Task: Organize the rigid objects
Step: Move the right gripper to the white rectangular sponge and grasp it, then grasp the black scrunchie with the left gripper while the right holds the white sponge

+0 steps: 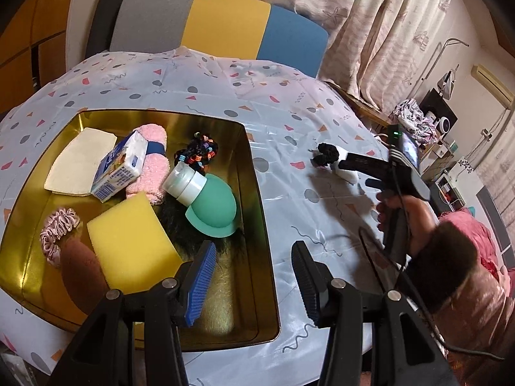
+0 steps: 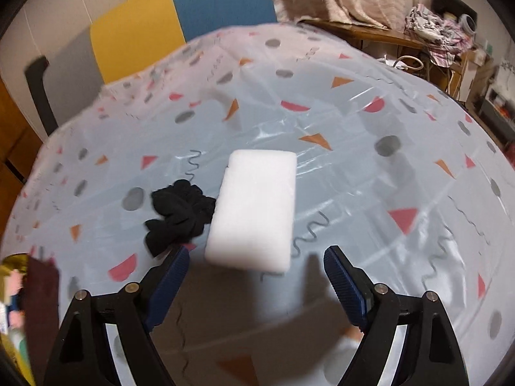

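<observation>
Claws [image 2: 254, 276] agape and empty, right above white sponge [image 2: 257, 209].

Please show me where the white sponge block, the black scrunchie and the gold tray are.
white sponge block [image 2: 257, 209], right wrist view, middle of its top face.
black scrunchie [image 2: 180, 215], right wrist view, centre of the bunched fabric.
gold tray [image 1: 257, 193], left wrist view, its right wall.

A table under a glossy plastic cloth [image 2: 354, 148] printed with triangles, dots and squiggles carries everything. On it sits a gold tin tray [image 1: 257, 225] holding assorted items, and well apart a white sponge block [image 2: 254, 209] with a black scrunchie [image 2: 177, 215] touching its side.
</observation>
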